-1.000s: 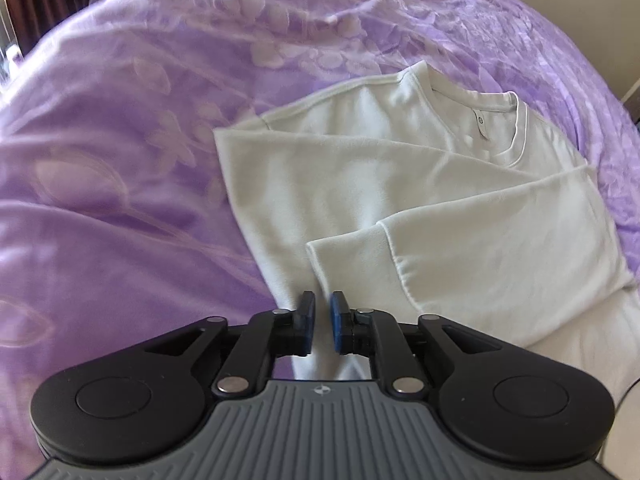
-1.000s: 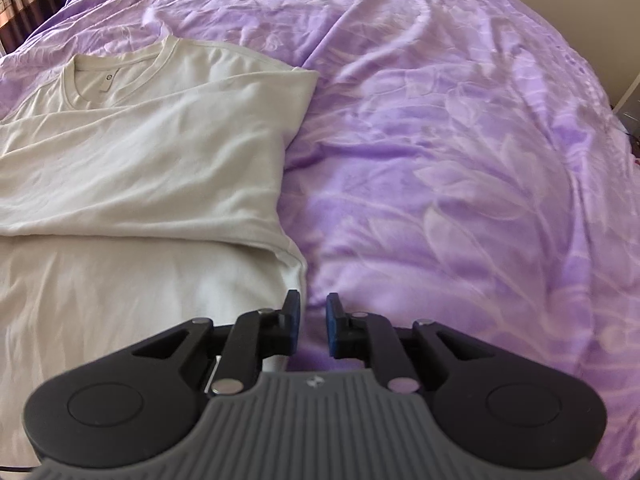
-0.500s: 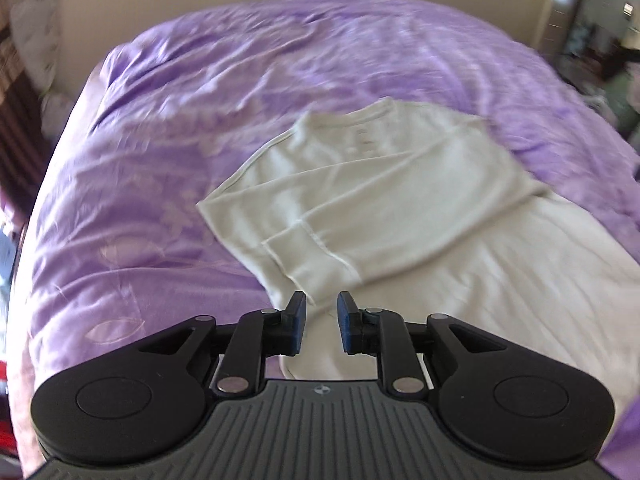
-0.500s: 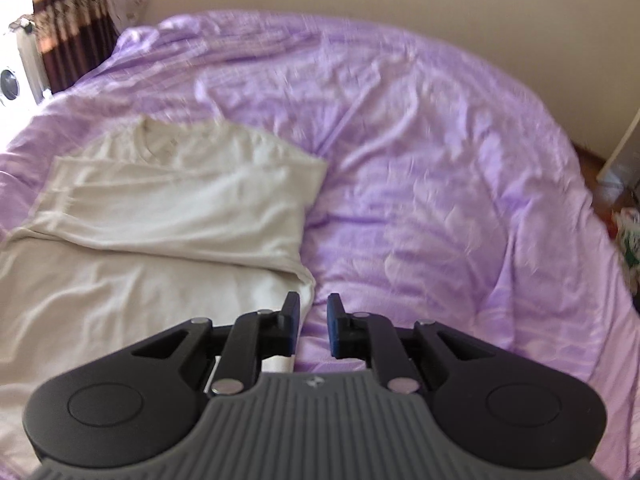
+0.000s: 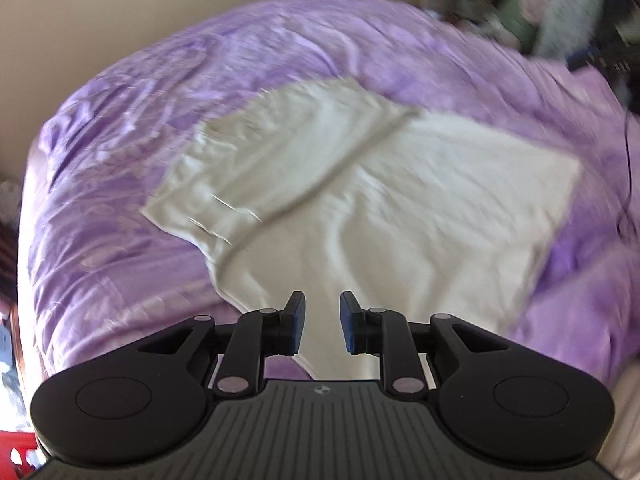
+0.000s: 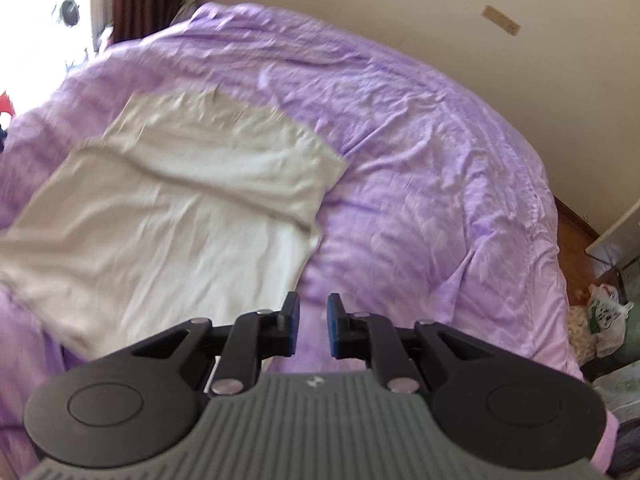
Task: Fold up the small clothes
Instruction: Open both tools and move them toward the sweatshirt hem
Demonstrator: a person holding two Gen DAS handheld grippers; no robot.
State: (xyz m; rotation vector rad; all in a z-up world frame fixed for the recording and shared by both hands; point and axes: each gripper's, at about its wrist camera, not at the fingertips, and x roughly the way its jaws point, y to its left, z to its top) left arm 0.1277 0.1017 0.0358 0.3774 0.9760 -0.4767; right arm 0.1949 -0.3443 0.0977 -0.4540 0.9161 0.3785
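Observation:
A cream long-sleeved shirt (image 5: 380,200) lies flat on the purple bedspread (image 5: 120,260), its sleeves folded across the chest and the hem end toward the right. My left gripper (image 5: 322,320) hovers well above the shirt's near edge, its jaws opening with nothing between them. In the right wrist view the same shirt (image 6: 180,220) lies left of centre on the bedspread (image 6: 440,200). My right gripper (image 6: 313,322) hangs high above the shirt's right edge, its jaws almost together and holding nothing. Both views are blurred by motion.
A beige wall (image 6: 400,8) runs behind the bed. Dark clutter and cables (image 5: 600,20) sit past the bed's far right. A plastic bag (image 6: 604,320) lies on the wooden floor beside the bed. Striped curtains (image 6: 140,12) hang at the far left.
Both grippers have risen and drawn back from the shirt, so the whole garment and bed now show. The left view has rolled and its jaws have widened. The shirt lies unmoved.

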